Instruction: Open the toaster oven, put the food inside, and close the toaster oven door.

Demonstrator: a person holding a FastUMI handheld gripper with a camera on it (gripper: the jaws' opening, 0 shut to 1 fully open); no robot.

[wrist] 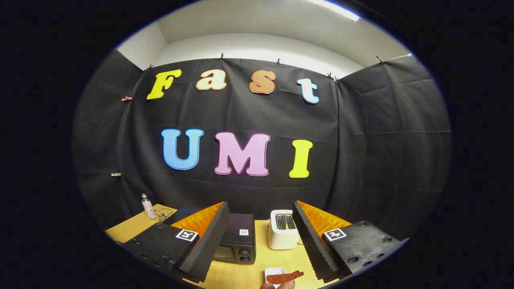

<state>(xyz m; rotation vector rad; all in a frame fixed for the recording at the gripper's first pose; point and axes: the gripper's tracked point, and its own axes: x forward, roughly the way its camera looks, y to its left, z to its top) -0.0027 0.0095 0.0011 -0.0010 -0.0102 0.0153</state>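
Your booth is walled in black cloth, and a light wooden table [245,273] runs beneath you. On it the black toaster oven [237,237] sits just beyond your left finger, which covers part of it; its door looks shut, two knobs showing at its right. Nearer, between your fingers, a reddish-brown strip of food [285,276] lies across a small white dish [273,273], with a fingertip [283,285] touching its near edge. Your gripper [257,241] hangs above the table with its fingers spread wide, holding nothing. To the right of the oven stands a white toaster [282,229]. Far left, a small bottle [148,206] stands beside a wire basket [164,213].
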